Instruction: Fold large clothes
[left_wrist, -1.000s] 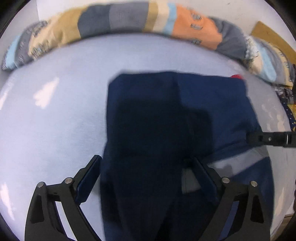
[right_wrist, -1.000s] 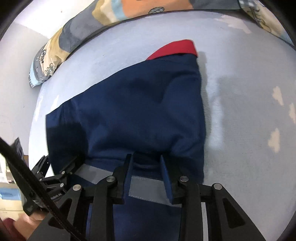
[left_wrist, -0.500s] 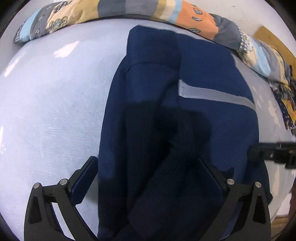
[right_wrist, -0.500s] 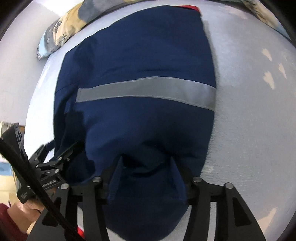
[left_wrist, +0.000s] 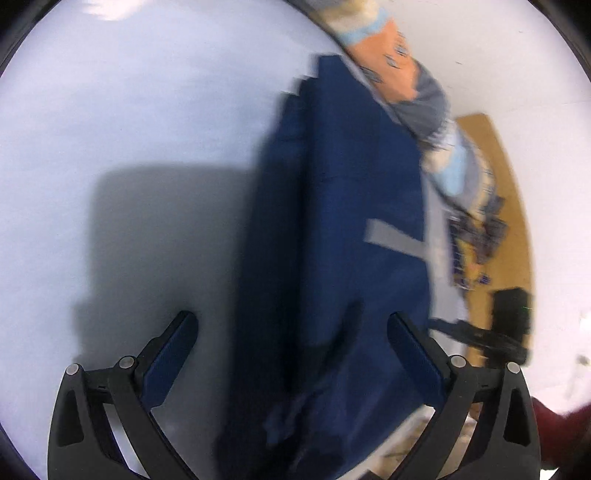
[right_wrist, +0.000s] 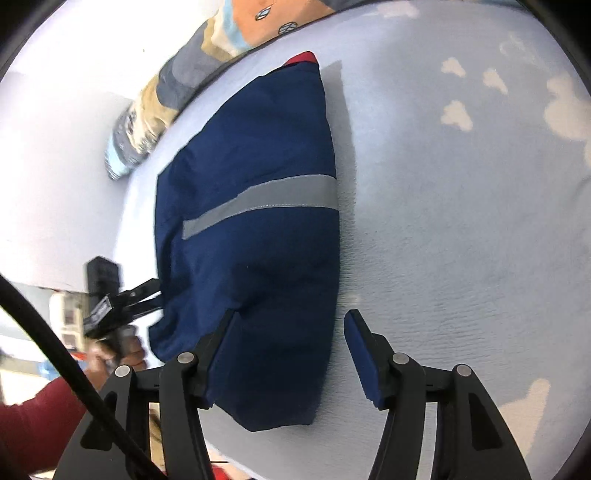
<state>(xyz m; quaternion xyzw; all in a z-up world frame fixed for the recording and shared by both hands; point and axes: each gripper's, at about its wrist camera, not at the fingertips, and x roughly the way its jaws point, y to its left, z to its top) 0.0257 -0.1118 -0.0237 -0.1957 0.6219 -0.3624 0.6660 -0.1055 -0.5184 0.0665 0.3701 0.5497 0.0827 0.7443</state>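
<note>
Navy jacket (right_wrist: 258, 206) now lies folded on bed (right_wrist: 461, 221); both tools, left (left_wrist: 291, 332) & right (right_wrist: 290, 325), went from pinching to spread, empty. Fold prob done.

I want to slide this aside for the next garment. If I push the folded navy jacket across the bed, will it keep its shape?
Probably not fully. The navy jacket looks soft and puffy, so its layers may shift. The bed sheet looks textured and may drag the bottom layer. Lifted by one edge, it would likely unfold.

No readable text in either of my views, label on my left gripper (right_wrist: 122, 299) at left of the right view too blurred to read, pillow (right_wrist: 207, 48) prints at top only small drawings
</note>
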